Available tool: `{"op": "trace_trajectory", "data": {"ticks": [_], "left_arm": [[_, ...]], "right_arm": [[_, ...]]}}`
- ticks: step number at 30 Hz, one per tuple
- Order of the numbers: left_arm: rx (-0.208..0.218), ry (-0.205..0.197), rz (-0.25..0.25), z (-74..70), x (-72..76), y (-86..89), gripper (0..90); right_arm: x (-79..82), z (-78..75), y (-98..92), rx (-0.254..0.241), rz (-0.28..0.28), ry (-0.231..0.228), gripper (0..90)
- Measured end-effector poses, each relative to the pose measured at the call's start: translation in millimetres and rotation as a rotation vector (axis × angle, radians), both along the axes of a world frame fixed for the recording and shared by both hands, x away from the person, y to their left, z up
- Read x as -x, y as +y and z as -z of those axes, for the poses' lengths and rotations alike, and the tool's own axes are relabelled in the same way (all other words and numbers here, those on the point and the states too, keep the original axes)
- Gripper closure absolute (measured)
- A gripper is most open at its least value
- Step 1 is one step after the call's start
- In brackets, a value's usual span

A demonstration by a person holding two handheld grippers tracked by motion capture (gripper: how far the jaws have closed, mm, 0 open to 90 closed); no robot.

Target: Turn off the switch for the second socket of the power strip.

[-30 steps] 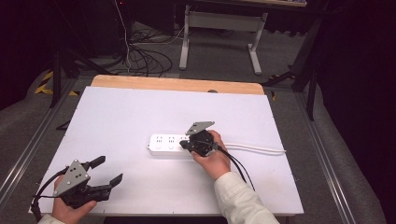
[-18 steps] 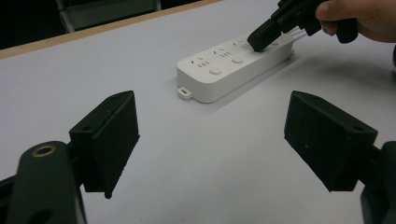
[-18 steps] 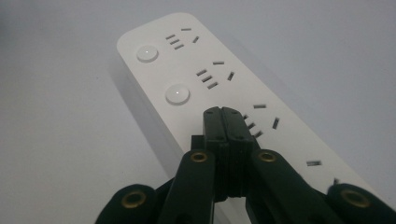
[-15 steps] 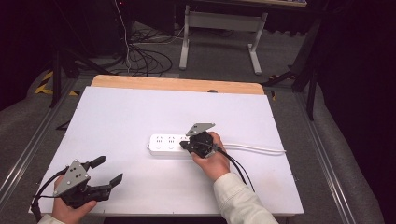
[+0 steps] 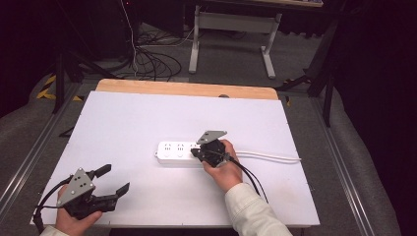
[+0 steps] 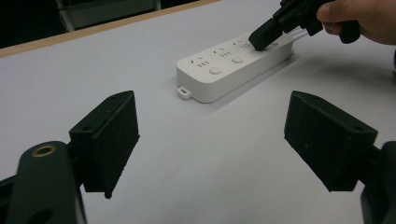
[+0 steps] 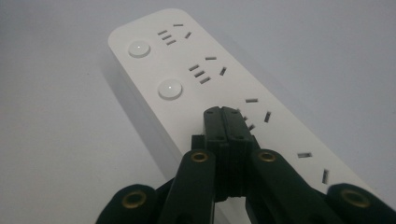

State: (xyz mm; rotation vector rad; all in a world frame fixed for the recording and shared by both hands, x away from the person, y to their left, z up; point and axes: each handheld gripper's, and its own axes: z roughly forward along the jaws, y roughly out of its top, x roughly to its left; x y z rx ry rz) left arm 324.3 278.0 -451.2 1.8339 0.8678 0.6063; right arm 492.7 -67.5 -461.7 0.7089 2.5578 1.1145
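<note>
A white power strip (image 5: 174, 152) lies flat near the middle of the white table (image 5: 147, 113), its cord (image 5: 275, 157) running off to the right. My right gripper (image 5: 195, 153) is shut, and its joined tips rest on the strip's top face at its right part. In the right gripper view the closed tips (image 7: 225, 114) sit on the strip (image 7: 187, 60) in line with two round buttons (image 7: 169, 89); what lies under the tips is hidden. My left gripper (image 5: 115, 179) is held open at the table's front left, nothing between its jaws, facing the strip (image 6: 224, 70).
A wooden strip (image 5: 187, 88) runs along the table's far edge. Beyond it, loose cables (image 5: 147, 59) lie on the floor beside a stand's metal legs (image 5: 231, 39). Metal rails flank the table on both sides.
</note>
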Motion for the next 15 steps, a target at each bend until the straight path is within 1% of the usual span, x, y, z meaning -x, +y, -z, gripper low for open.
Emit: {"op": "trace_trajectory", "data": {"ticks": [5,8,12,14,15], "left_arm": [[0.002,0.001,-0.001,0.1,0.1,-0.5,18.3],[0.002,0.0,-0.001,0.1,0.3,-0.9,18.3],[-0.002,0.001,0.001,0.3,0.1,-1.2,18.3],[-0.002,0.002,0.0,0.4,-0.1,-1.3,18.3],[-0.003,0.002,0.0,0.4,-0.1,-1.4,18.3]], "right_arm": [[0.4,1.0,0.0,-0.007,0.001,-0.005,90.0],[1.9,0.5,1.6,0.007,-0.002,-0.015,90.0],[0.8,0.5,0.9,0.005,-0.004,-0.01,90.0],[1.7,1.1,1.8,0.002,-0.002,-0.015,90.0],[2.3,0.7,2.8,0.011,0.003,-0.021,90.0]]}}
